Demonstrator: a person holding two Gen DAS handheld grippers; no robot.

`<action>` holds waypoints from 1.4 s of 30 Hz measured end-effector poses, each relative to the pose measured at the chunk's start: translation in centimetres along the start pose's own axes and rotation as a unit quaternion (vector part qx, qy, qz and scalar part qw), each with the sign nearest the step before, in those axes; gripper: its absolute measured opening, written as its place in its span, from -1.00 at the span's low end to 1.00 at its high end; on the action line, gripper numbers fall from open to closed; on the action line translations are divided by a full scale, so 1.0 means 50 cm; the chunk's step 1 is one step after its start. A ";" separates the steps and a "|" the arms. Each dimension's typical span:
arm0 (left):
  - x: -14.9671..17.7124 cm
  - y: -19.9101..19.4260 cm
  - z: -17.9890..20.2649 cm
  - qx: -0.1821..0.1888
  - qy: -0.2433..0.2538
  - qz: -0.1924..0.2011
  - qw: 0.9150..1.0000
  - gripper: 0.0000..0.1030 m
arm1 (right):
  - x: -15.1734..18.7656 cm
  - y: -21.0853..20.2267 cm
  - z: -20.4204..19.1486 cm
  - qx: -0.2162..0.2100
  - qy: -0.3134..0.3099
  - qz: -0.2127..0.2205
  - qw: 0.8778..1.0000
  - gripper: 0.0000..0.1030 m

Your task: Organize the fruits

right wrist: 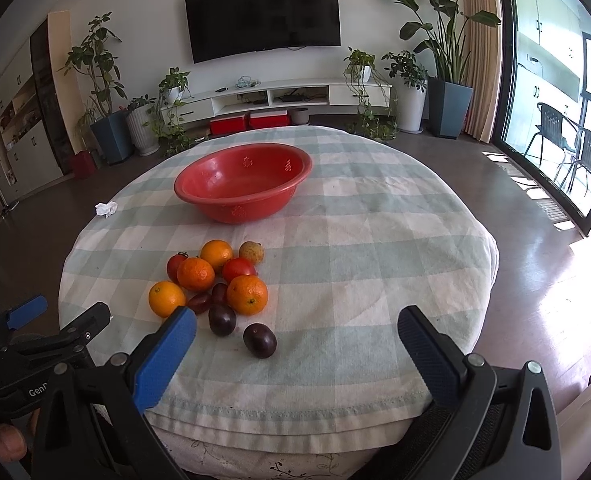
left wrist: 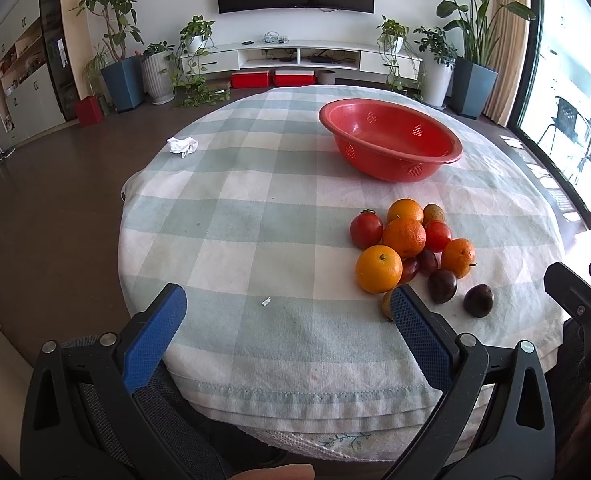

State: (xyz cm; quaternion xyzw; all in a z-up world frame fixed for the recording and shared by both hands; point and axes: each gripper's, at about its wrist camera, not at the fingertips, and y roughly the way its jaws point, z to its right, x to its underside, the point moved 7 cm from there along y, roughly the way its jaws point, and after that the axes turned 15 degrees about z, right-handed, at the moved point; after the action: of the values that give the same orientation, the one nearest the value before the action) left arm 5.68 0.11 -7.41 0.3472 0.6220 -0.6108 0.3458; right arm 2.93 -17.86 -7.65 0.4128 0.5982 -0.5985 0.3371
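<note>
Two tools hang at the near edge of the surface, both released, jaws spread wide with nothing between them. The left tool (left wrist: 287,308) has checked cloth (left wrist: 255,208) ahead of its gap, and its right blue pad (left wrist: 419,332) partly hides a small brownish fruit (left wrist: 386,304) at the near edge of the fruit pile. The right tool (right wrist: 295,328) hovers with the pile just ahead and to its left; its left pad (right wrist: 163,360) sits close beside the nearest orange (right wrist: 166,298). Right ahead of that pad lie two dark round fruits (right wrist: 222,319), the nearer one (right wrist: 259,340) inside the span of the open jaws but untouched. Beyond them the pile packs tightly: three more oranges (right wrist: 247,294), two red tomatoes (right wrist: 238,269), small dark red fruits (right wrist: 218,293) wedged between, and a pale speckled fruit (right wrist: 251,252) at the far side. Farther ahead of both tools stands the red bowl (right wrist: 199,196), well apart from the pile, with small holes in its wall. Far to the left of the bowl lies a crumpled white tissue (right wrist: 106,209). A tiny white scrap (left wrist: 266,301) rests on the cloth just ahead of the left tool.
</note>
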 end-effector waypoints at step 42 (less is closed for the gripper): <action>0.016 0.015 0.013 0.015 -0.001 -0.004 1.000 1.00 | 0.013 0.022 0.004 -0.013 0.002 -0.013 1.000 1.00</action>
State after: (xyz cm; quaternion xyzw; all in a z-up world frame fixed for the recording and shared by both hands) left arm 5.90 -0.53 -8.46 0.3492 0.6141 -0.6217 0.3383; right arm 3.64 -18.08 -8.74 0.4016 0.6115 -0.5945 0.3336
